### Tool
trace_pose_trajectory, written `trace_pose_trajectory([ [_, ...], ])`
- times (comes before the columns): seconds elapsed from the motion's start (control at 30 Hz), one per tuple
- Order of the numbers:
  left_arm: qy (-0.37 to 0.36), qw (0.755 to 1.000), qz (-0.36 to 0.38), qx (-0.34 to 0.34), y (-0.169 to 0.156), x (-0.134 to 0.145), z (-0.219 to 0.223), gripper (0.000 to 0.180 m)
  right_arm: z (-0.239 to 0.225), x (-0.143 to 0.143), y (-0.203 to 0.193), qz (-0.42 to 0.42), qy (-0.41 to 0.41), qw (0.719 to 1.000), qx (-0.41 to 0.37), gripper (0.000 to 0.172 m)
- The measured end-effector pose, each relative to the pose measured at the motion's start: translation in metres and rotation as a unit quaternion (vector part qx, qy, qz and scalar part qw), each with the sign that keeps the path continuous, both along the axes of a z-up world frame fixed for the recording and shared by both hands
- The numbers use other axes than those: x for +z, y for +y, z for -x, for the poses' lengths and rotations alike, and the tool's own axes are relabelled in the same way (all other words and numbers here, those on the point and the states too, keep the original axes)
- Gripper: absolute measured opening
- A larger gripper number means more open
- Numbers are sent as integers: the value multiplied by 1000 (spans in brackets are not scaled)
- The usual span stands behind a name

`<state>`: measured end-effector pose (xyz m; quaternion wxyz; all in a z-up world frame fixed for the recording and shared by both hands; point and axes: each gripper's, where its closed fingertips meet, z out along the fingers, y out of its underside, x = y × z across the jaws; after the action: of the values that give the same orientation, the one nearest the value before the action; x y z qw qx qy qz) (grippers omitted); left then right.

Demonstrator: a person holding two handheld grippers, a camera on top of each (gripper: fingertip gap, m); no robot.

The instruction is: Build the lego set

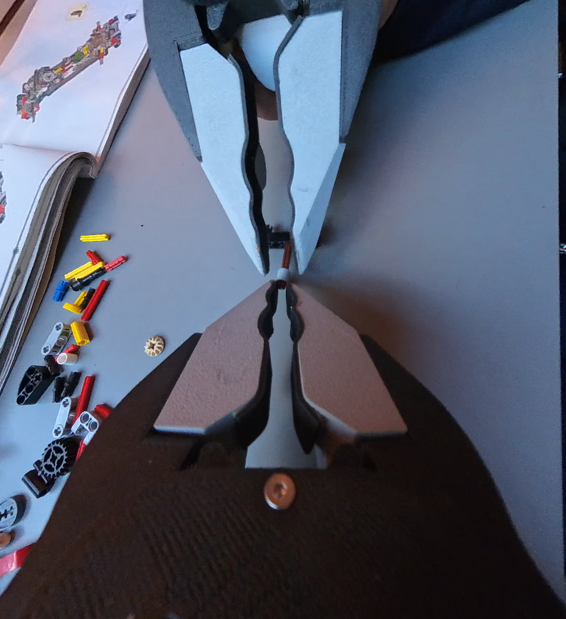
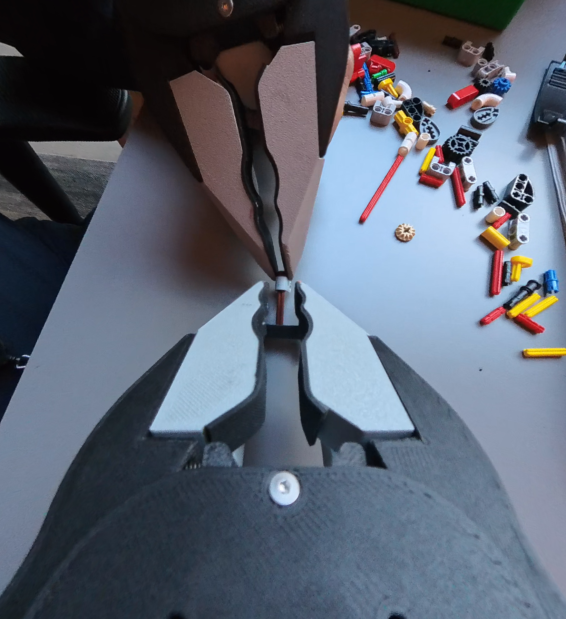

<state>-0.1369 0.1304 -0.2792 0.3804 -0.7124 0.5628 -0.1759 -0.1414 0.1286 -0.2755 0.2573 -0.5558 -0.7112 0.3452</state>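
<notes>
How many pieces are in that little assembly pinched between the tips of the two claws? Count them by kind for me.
Reddish-brown rod: 1
White collar on the rod: 1
Black block at the rod's end: 1
Total: 3

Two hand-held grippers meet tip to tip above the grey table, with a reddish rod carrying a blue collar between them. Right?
Not quite: the collar on the reddish rod is white, not blue, as the right wrist view shows. The rest stands.
</notes>
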Motion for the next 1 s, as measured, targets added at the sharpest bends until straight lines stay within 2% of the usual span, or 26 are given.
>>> trace_pose_trajectory([
  [0.1, -7, 1000, 8, 3, 0, 1, -2, 3, 1, -1, 0, -9, 1, 1000, 0, 4],
  [0.33, -4, 1000, 7, 8, 1, 0, 0, 2, -11, -4, 4, -8, -26, 1000, 6, 3],
  [0.6, -11, 1000, 11, 14, 2, 2, 1, 2, -14, -2, 8, 0, -21, 1000, 0, 4],
  [0.73, -8, 999, 23, 22, 2, 0, 2, 2, -17, 2, 12, 5, -15, 1000, -12, 15],
  [0.83, -7, 997, 66, 43, 3, -6, 4, 1, -16, 6, 10, -11, -3, 1000, -16, 28],
  [0.9, -17, 991, 116, 66, 4, -9, 6, 2, -14, 5, 11, -49, -5, 998, -26, 42],
  [1.0, -50, 978, 179, 91, 5, -8, 8, 1, -13, -1, 11, -121, -14, 992, -27, 47],
])
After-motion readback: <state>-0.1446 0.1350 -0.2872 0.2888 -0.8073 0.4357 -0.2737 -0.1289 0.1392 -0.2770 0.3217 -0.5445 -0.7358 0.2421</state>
